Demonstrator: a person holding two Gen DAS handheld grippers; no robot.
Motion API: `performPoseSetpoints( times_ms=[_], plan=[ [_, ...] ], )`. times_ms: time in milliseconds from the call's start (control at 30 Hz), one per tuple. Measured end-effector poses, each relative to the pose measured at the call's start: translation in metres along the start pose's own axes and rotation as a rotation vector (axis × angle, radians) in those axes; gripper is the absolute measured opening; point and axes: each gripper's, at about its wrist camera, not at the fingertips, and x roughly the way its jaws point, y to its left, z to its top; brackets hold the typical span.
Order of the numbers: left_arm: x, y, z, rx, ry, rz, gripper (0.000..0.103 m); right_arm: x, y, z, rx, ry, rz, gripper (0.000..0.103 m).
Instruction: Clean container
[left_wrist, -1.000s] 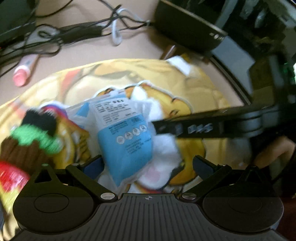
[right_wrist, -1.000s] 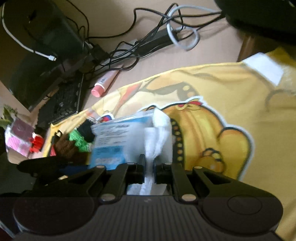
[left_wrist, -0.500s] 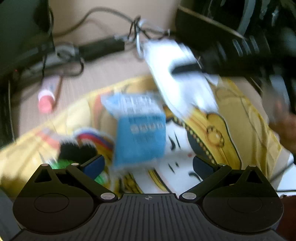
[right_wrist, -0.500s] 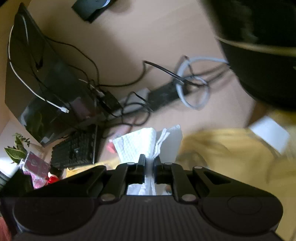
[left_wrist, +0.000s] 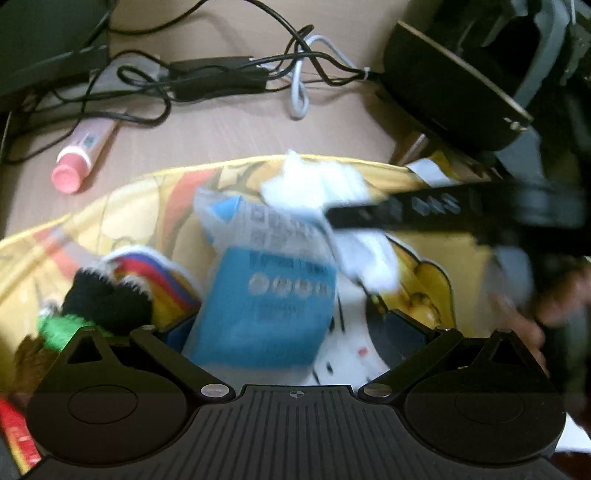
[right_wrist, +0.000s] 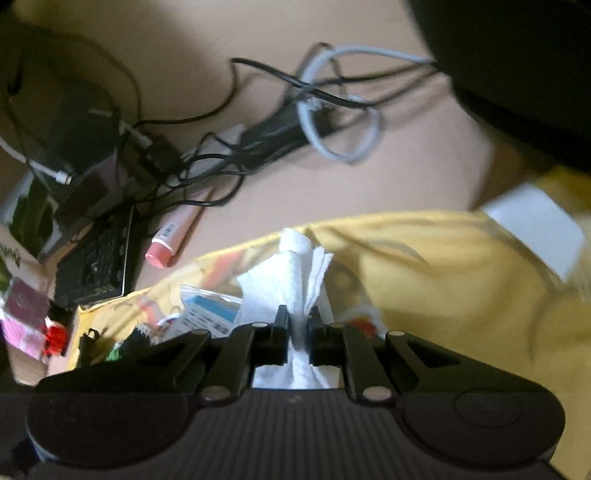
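A blue and white tissue pack (left_wrist: 266, 295) lies on the yellow cartoon cloth (left_wrist: 129, 206), between the fingers of my open left gripper (left_wrist: 291, 332), which hovers around it. My right gripper (right_wrist: 297, 328) is shut on a white tissue (right_wrist: 295, 266) and holds it above the cloth (right_wrist: 443, 277). In the left wrist view the right gripper's black finger (left_wrist: 424, 210) reaches in from the right with the tissue (left_wrist: 317, 181) at its tip, just beyond the pack. The pack also shows in the right wrist view (right_wrist: 207, 314).
A black and green knitted toy (left_wrist: 99, 306) lies left of the pack. A pink tube (left_wrist: 81, 155), tangled cables (left_wrist: 221, 77) and a black device (left_wrist: 450, 92) sit on the desk beyond the cloth. A keyboard (right_wrist: 96, 258) is at the left.
My right gripper pulled the tissue up and away from the pack, then came back down over the cloth. My left gripper stays open around the pack.
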Motion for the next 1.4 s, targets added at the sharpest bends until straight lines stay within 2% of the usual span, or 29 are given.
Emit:
performPoseSetpoints(
  times_ms=[67, 133, 167, 200, 233, 367, 400, 467, 533, 600, 700, 767, 867, 933, 1000, 1100, 1200, 1267, 1333, 1400],
  plan=[
    [0.005, -0.004, 0.002, 0.030, -0.019, 0.026, 0.103, -0.007, -0.008, -0.006, 0.033, -0.009, 0.011, 0.011],
    [0.005, -0.007, 0.003, 0.072, -0.035, 0.000, 0.101, -0.015, -0.011, -0.008, 0.045, -0.027, 0.022, 0.011],
    [0.002, -0.012, 0.002, 0.135, -0.055, 0.011, 0.082, -0.019, -0.011, -0.007, 0.043, -0.039, 0.024, 0.011],
    [-0.002, -0.021, -0.001, 0.238, -0.076, 0.062, 0.067, -0.024, -0.010, -0.006, 0.041, -0.051, 0.027, 0.011],
    [-0.004, -0.029, -0.007, 0.353, -0.099, 0.124, 0.062, -0.028, -0.010, -0.005, 0.040, -0.063, 0.030, 0.011],
    [-0.008, -0.055, -0.033, 0.780, -0.191, 0.339, 0.061, -0.047, 0.005, 0.007, -0.004, -0.118, 0.064, 0.010],
    [-0.008, -0.059, -0.038, 0.848, -0.205, 0.372, 0.062, -0.051, 0.011, 0.009, -0.021, -0.135, 0.081, 0.010],
    [-0.008, -0.064, -0.042, 0.884, -0.217, 0.385, 0.063, -0.056, 0.024, 0.013, -0.036, -0.143, 0.163, 0.010],
    [-0.008, -0.068, -0.046, 0.872, -0.217, 0.363, 0.066, -0.060, 0.038, 0.016, -0.051, -0.151, 0.246, 0.010],
    [-0.008, -0.071, -0.049, 0.858, -0.215, 0.341, 0.067, -0.052, 0.050, 0.013, -0.067, -0.117, 0.287, 0.010],
    [-0.010, -0.071, -0.053, 0.835, -0.206, 0.318, 0.080, -0.026, 0.056, 0.004, -0.116, -0.057, 0.188, 0.010],
    [-0.019, -0.067, -0.054, 0.787, -0.207, 0.320, 0.093, -0.014, 0.049, -0.003, -0.114, -0.033, 0.106, 0.010],
    [-0.037, -0.056, -0.049, 0.657, -0.205, 0.305, 0.094, -0.023, 0.036, -0.006, -0.091, -0.046, 0.068, 0.010],
    [-0.047, -0.045, -0.041, 0.550, -0.201, 0.235, 0.094, -0.029, 0.027, -0.008, -0.076, -0.054, 0.043, 0.010],
    [-0.049, -0.039, -0.035, 0.490, -0.202, 0.179, 0.094, -0.035, 0.019, -0.010, -0.060, -0.062, 0.017, 0.011],
    [-0.035, -0.037, -0.032, 0.491, -0.168, 0.209, 0.094, -0.044, 0.006, -0.014, -0.037, -0.074, -0.021, 0.010],
    [-0.018, -0.028, -0.026, 0.425, -0.104, 0.204, 0.094, -0.053, -0.007, -0.017, -0.014, -0.086, -0.059, 0.012],
    [-0.014, -0.019, -0.022, 0.378, -0.092, 0.194, 0.094, -0.058, -0.006, -0.017, -0.026, -0.097, -0.064, 0.013],
    [-0.010, -0.009, -0.012, 0.327, -0.073, 0.162, 0.097, -0.060, -0.006, -0.017, -0.028, -0.101, -0.067, 0.013],
    [-0.004, 0.004, 0.002, 0.238, -0.025, 0.081, 0.098, -0.060, -0.008, -0.018, -0.011, -0.099, -0.060, 0.013]
  ],
)
